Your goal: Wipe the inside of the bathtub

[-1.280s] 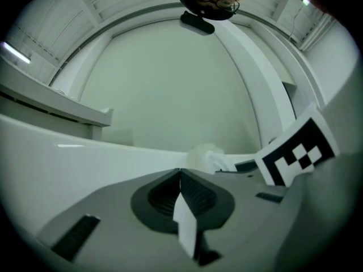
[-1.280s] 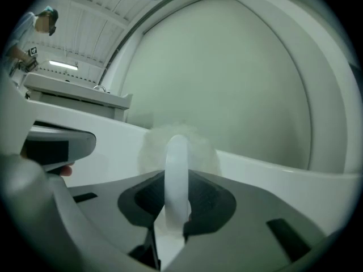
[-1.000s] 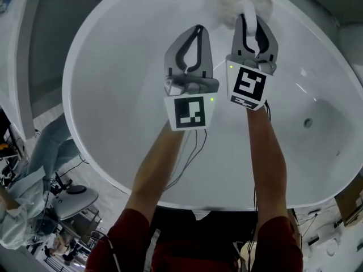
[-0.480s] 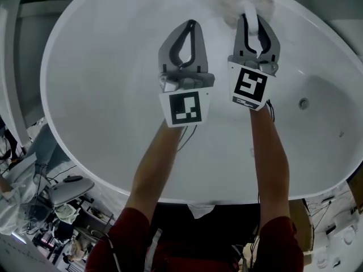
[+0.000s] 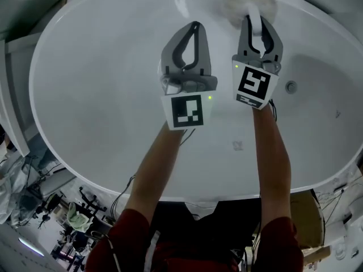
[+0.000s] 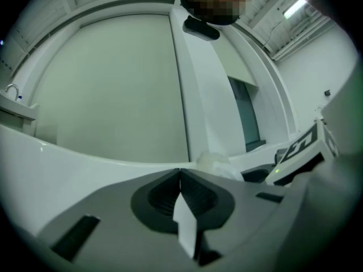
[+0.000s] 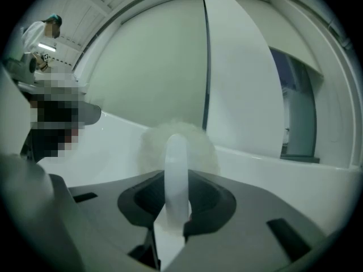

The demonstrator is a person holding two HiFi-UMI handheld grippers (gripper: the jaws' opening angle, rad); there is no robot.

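The white oval bathtub (image 5: 102,95) fills the head view below me. A round fluffy white scrubber (image 5: 248,1) with a white handle (image 7: 176,169) rests against the tub's far inner wall. My right gripper (image 5: 256,22) is shut on that handle, with the fluffy head (image 7: 177,146) just beyond the jaws. To its left my left gripper (image 5: 195,26) hovers over the tub, shut with nothing between its jaws, the pads (image 6: 180,177) meeting. In the left gripper view the scrubber (image 6: 214,164) shows to the right past the jaws.
The drain (image 5: 291,86) sits in the tub floor at right. A small mark (image 5: 237,145) lies on the near inner wall. Cluttered floor with cables and equipment (image 5: 68,214) lies outside the near rim at lower left. A grey wall panel (image 7: 153,72) rises behind the tub.
Against the tub, both grippers and the scrubber have slid left along the far wall; the drain now shows closer to the right gripper. Both grippers keep their grip state.
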